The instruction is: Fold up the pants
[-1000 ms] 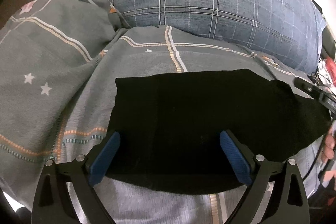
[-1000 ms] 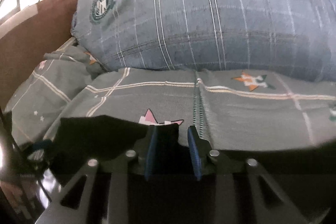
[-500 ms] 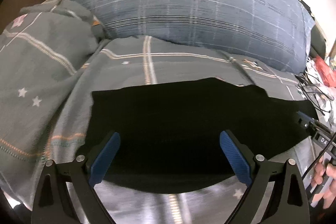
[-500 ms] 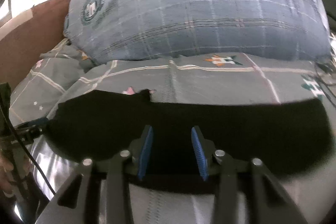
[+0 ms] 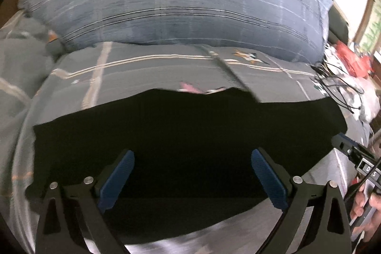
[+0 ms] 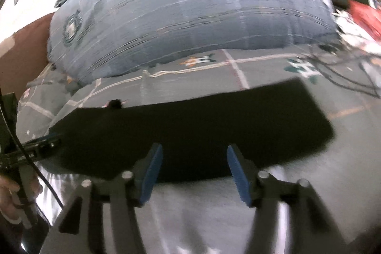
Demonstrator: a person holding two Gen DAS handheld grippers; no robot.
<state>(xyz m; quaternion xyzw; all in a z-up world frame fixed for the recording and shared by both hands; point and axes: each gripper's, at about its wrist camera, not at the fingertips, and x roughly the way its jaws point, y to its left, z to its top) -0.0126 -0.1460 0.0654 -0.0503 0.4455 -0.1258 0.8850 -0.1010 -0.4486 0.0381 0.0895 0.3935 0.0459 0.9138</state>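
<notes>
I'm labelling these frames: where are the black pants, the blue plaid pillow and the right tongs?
black pants (image 5: 190,135): left wrist view, cloth middle
blue plaid pillow (image 6: 202,11): right wrist view, front face
right tongs (image 6: 194,174): right wrist view, between fingertips

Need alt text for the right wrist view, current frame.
Black pants lie spread in a long band across a grey patterned bedsheet, with the open right hand-held gripper poised at their near edge, holding nothing. A large blue plaid pillow sits behind; the image is motion-blurred.
</notes>
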